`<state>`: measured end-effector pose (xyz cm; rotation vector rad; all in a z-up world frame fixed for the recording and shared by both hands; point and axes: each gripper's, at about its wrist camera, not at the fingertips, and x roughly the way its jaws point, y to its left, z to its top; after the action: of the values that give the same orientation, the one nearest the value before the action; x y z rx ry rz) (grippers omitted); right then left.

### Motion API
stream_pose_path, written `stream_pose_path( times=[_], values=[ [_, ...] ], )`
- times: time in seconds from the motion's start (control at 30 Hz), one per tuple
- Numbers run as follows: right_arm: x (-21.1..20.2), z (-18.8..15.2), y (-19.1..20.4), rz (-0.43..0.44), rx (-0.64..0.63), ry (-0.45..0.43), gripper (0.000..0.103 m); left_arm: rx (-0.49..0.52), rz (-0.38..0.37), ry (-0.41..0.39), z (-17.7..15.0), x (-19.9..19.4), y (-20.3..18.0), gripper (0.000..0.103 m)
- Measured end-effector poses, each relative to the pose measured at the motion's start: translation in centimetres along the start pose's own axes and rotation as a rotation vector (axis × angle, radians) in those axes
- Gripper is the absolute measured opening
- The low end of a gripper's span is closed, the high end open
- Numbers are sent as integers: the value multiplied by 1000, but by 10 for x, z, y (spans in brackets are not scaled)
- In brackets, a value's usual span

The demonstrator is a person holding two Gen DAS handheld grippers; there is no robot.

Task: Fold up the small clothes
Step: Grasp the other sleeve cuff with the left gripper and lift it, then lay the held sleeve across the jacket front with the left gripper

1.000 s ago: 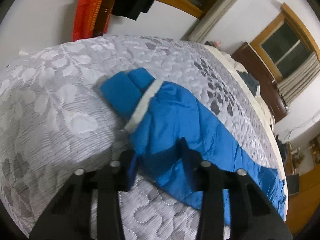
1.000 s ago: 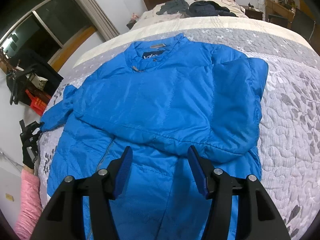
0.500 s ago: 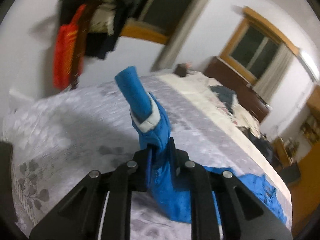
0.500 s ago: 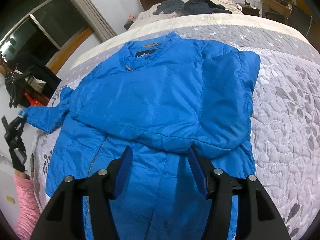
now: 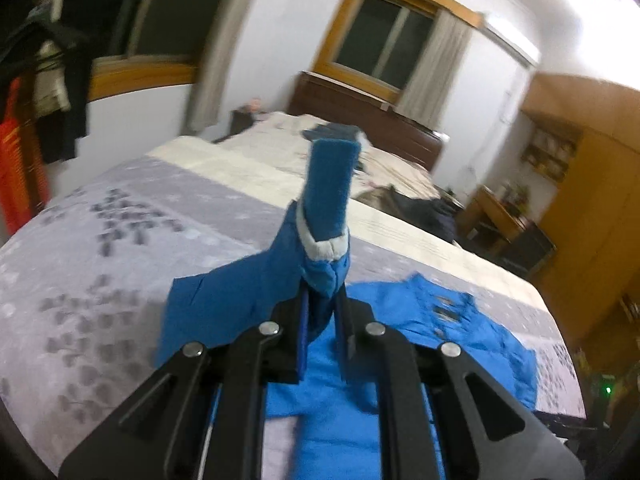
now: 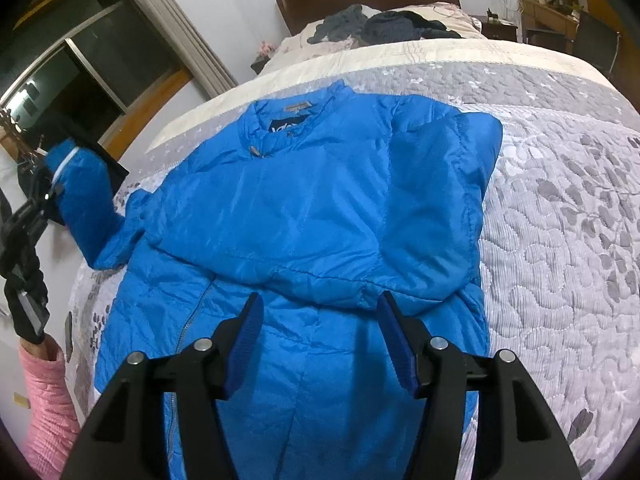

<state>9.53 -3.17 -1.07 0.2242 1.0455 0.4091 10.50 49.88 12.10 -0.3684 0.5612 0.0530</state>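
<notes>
Pinching the jacket sleeve, left tool seems fully clamped.

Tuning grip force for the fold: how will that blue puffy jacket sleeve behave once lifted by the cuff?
Likely floppy: the blue puffy jacket sleeve sags below the left tongs that are shut on it. Probably light, as the padding looks airy. The shiny blue jacket shell may be slippery, so the knit cuff seems the safer hold.

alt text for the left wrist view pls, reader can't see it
The left tool is shut on a blue jacket sleeve, lifted so its cuff sticks up above a grey patterned bedspread. The rest of the jacket lies flat on the bed; behind are a dark headboard and a curtained window. The image is motion-blurred.
</notes>
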Motion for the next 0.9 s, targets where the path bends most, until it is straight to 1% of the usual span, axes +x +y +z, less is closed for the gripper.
stream_pose_path(
  times=[0.03,0.07,0.2,0.27,0.37,0.5,0.7,0.83,0.9],
  values=[
    [0,0,0,2,1,0,60,22,-17,5,-2,4,-15,9],
    [1,0,-1,5,2,1,60,34,-28,10,-4,8,-22,9],
    [2,0,-5,9,7,2,60,105,-108,54,-17,31,-80,9],
    [1,0,-7,10,10,0,60,130,-128,70,-25,42,-98,9],
    [-1,0,-10,11,14,-3,60,165,-162,115,-43,65,-129,9],
    [-1,-1,-14,12,17,-2,60,193,-176,160,-66,90,-148,9],
    [1,-1,-18,21,28,7,60,240,-170,259,-104,133,-169,9],
    [-1,-1,-18,22,32,3,60,290,-168,291,-123,148,-179,9],
    [-3,-2,-18,22,34,1,60,317,-177,332,-132,158,-183,10]
  ],
)
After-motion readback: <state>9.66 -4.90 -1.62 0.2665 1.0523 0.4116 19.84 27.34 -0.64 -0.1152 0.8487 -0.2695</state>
